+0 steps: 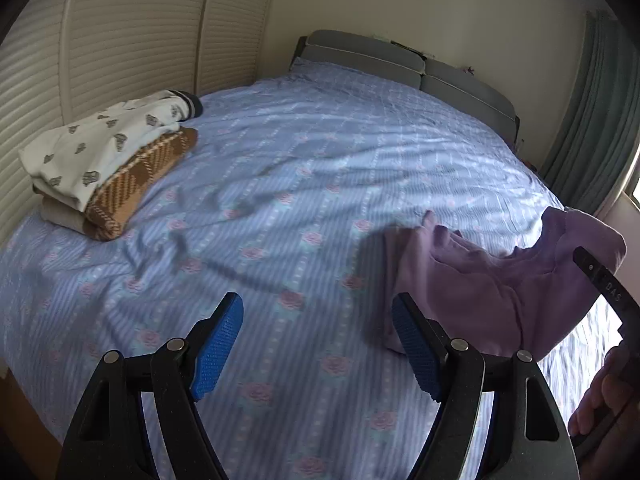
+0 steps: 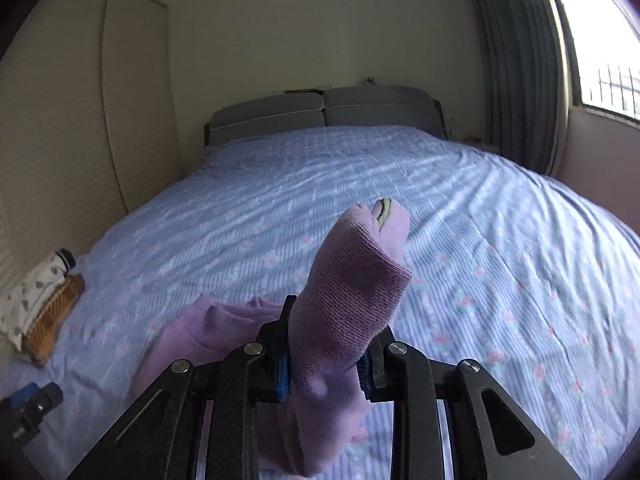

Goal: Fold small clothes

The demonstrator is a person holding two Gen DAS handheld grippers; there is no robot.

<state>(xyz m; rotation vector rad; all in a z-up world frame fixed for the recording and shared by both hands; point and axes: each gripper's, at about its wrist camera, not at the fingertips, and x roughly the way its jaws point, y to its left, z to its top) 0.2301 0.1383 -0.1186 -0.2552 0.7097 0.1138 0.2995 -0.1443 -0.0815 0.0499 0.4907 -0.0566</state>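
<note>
A purple garment hangs over the blue flowered bed sheet, lifted at its right side. My right gripper is shut on the purple garment, with a fold of its ribbed edge sticking up between the pads. The rest of the garment trails down to the left onto the sheet. My left gripper is open and empty, low over the sheet, just left of the garment. Its blue pads stand wide apart. It also shows at the lower left of the right wrist view.
A pile of folded clothes, white patterned on brown checked, lies at the bed's left edge by the slatted wardrobe doors. The grey headboard is at the far end. A curtain and window are on the right.
</note>
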